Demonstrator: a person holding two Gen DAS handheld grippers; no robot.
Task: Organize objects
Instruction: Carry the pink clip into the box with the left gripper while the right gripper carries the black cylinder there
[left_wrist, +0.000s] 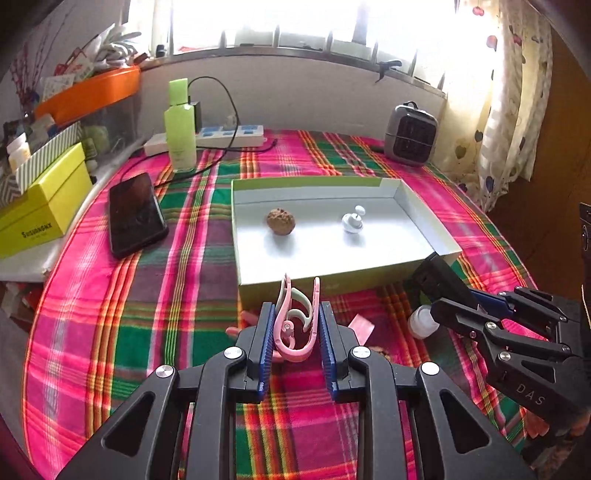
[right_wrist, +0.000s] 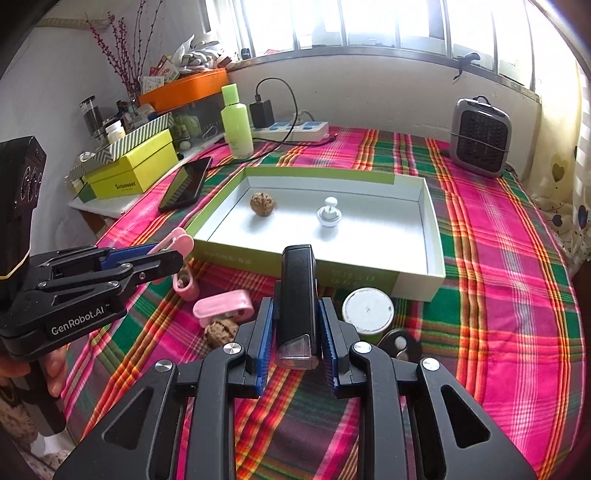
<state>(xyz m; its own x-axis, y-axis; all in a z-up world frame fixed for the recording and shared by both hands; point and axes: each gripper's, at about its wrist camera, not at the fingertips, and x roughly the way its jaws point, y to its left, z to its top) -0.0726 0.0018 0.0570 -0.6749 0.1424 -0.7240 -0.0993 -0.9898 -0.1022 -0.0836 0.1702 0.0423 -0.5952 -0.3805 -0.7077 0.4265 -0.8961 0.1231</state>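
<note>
My left gripper (left_wrist: 298, 314) is shut on a pink and pale green clip (left_wrist: 295, 326), held above the plaid cloth just before the shallow white box (left_wrist: 306, 182). From the right wrist view the left gripper (right_wrist: 162, 258) shows at the left with the pink clip (right_wrist: 177, 238) sticking out. My right gripper (right_wrist: 297, 314) is shut on a black oblong device with a clear end (right_wrist: 297, 291); its far tip reaches over the box (right_wrist: 317, 173). Inside the box lie a walnut (right_wrist: 263, 202) and a white knob-shaped piece (right_wrist: 328, 216).
Two pink clips (right_wrist: 221, 306) (right_wrist: 186, 284), a walnut (right_wrist: 221, 330), a white-lidded jar (right_wrist: 367, 310) and a black round piece (right_wrist: 400, 343) lie before the box. A phone (left_wrist: 135, 214), green bottle (left_wrist: 180, 125), heater (left_wrist: 410, 134) and yellow box (left_wrist: 40, 210) stand around. A hand (right_wrist: 55, 369) grips the left tool.
</note>
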